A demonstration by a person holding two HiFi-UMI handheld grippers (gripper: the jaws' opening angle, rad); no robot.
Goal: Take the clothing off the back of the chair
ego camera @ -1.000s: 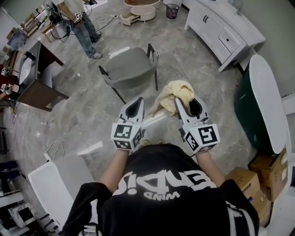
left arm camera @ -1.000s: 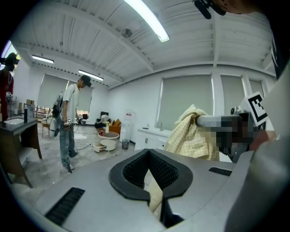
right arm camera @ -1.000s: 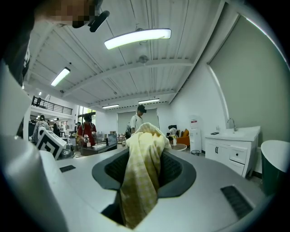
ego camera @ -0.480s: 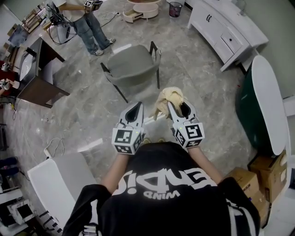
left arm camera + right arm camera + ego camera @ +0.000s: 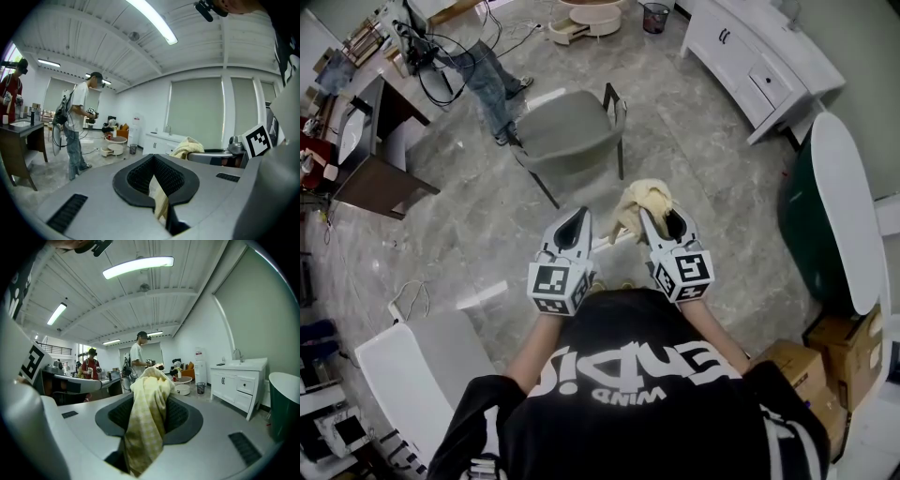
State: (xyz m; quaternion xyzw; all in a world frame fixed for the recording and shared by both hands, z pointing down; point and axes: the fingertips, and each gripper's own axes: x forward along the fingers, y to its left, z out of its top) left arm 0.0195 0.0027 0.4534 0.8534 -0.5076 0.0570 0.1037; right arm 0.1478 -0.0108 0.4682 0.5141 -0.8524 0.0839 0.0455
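Observation:
The clothing is a pale yellow checked cloth (image 5: 645,195), off the chair and bunched up. My right gripper (image 5: 661,216) is shut on it; in the right gripper view the cloth (image 5: 147,413) hangs out between the jaws and hides their tips. The grey chair (image 5: 567,136) stands beyond both grippers with its back bare. My left gripper (image 5: 579,217) is beside the right one, its jaw tips (image 5: 153,157) together. A pale yellow strip (image 5: 160,201) shows in the slot behind those tips; I cannot tell if it is pinched there.
A white cabinet (image 5: 759,70) runs along the far right. A dark green tub with a white top (image 5: 839,206) and cardboard boxes (image 5: 825,366) are at my right. A dark desk (image 5: 380,159) and a standing person (image 5: 487,80) are far left, with a white chair (image 5: 412,375) near left.
My right gripper has come down and in toward my body with the cloth, ending next to the left gripper. The person in the background has walked on. The left gripper stayed put.

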